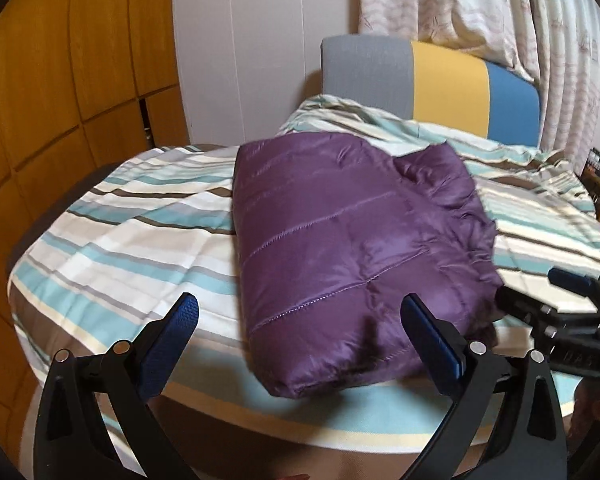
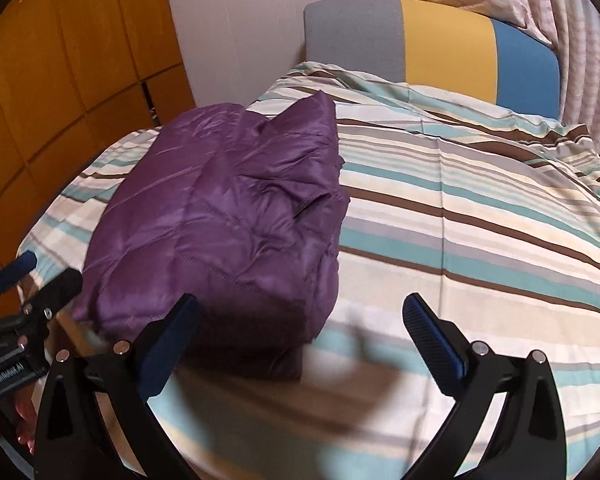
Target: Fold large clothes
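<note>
Here, folded purple jacket [image 1: 352, 248] on striped sheet [image 1: 132, 240], just ahead of left gripper [image 1: 300, 312], between its spread, empty jaws. Ahead-left of right gripper [image 2: 300, 312], jaws likewise wide apart, empty, over sheet. Headboard [image 2: 432, 44] beyond.

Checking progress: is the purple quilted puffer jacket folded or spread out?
Folded. The purple quilted puffer jacket lies as a compact, thick bundle on the striped bedsheet, layered edges showing.
</note>
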{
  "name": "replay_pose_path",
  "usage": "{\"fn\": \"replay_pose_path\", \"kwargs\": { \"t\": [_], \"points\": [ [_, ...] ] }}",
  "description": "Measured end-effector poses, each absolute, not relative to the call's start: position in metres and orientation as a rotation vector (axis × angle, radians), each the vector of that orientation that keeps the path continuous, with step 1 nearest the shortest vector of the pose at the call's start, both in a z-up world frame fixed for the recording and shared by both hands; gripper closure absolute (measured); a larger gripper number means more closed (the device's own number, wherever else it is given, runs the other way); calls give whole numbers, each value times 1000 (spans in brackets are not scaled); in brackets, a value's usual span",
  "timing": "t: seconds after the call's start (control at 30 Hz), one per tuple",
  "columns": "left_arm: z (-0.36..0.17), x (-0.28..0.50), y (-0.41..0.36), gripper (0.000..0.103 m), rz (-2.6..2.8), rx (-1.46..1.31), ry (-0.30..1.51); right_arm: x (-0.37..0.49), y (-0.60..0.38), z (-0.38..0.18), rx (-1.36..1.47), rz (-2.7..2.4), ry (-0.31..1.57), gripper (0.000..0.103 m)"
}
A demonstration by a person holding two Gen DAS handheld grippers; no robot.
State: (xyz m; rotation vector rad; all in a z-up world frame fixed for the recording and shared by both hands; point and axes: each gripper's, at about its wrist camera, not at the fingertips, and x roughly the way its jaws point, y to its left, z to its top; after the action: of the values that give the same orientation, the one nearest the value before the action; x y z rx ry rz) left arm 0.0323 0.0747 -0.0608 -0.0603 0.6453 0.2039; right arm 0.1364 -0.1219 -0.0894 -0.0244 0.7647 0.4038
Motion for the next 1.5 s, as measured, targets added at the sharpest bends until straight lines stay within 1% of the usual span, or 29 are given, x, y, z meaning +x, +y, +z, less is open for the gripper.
{"fn": "replay_pose_path", "kwargs": {
  "t": [0.23, 0.43, 0.57, 1.5],
  "points": [
    [-40, 4, 86, 3, 197, -188, 600, 110, -129, -69, -23, 431, 741, 2],
    [-32, -11, 72, 3, 234, -110, 590, 89, -130, -55, -32, 459, 708, 2],
    [-30, -20, 64, 3, 245, -104, 580, 82, -132, -48, -38, 452, 680, 2],
    [-35, -18, 61, 3, 253, -109, 593, 83, -143, -50, -13, 440, 681, 2]
  ]
}}
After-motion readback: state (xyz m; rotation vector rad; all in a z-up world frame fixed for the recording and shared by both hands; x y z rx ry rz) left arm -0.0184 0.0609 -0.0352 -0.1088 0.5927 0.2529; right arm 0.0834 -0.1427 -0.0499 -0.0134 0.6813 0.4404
